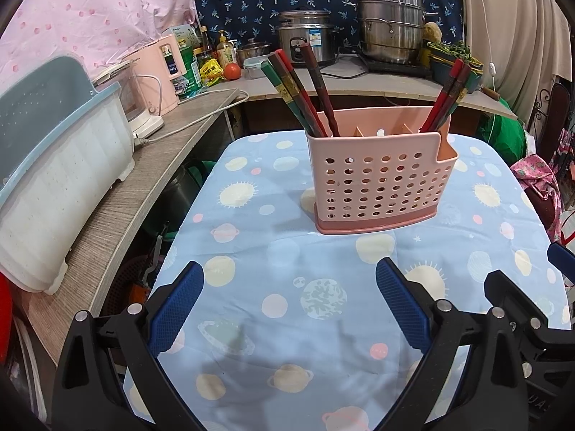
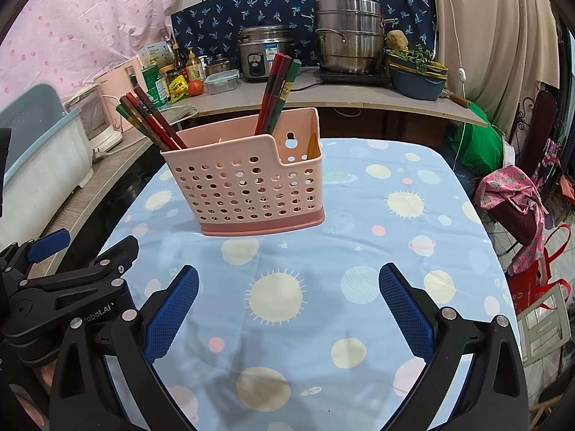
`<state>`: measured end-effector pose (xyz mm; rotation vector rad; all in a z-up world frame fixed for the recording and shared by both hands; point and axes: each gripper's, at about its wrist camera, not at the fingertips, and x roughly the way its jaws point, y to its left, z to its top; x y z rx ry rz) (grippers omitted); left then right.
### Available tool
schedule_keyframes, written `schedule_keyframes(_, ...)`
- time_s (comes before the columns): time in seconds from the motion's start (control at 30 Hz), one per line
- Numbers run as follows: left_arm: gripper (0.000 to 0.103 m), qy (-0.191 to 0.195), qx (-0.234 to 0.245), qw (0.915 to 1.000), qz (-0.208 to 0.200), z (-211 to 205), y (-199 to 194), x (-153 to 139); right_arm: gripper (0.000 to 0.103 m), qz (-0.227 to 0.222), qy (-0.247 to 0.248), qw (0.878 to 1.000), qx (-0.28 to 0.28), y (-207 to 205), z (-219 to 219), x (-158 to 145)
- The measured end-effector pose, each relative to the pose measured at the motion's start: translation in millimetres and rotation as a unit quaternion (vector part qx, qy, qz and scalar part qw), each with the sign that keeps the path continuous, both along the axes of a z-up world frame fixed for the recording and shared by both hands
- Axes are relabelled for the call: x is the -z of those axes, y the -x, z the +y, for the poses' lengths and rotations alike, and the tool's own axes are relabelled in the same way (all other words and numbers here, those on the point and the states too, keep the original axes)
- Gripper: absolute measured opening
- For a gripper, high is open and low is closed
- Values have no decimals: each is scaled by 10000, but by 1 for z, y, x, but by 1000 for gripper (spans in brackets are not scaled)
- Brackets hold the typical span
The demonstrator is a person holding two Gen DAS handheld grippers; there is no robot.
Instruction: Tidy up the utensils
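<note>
A pink perforated utensil holder stands upright on the blue planet-print tablecloth; it also shows in the right wrist view. Red and green chopsticks lean out of its left compartment and its right compartment; in the right wrist view the two bunches show too. A pale utensil tip shows in the middle compartment. My left gripper is open and empty, low over the cloth in front of the holder. My right gripper is open and empty beside it.
A blue-and-white dish drainer and a pink appliance stand on the left counter. A rice cooker, a steel steamer pot, bottles and a tomato stand on the back shelf. Bags and a chair are to the right.
</note>
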<state>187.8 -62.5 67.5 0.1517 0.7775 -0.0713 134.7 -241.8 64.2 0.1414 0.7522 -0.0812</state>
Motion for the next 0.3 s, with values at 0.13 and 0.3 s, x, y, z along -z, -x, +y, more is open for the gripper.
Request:
schedule_keyframes(0.13, 92, 21, 0, 10000, 68, 0, -3, 1, 97, 39, -1, 10000, 19, -2, 1, 1)
schedule_keyframes(0.3, 92, 63, -11, 9998, 171, 2, -9, 6, 97, 32, -50, 10000, 20, -4, 2, 3)
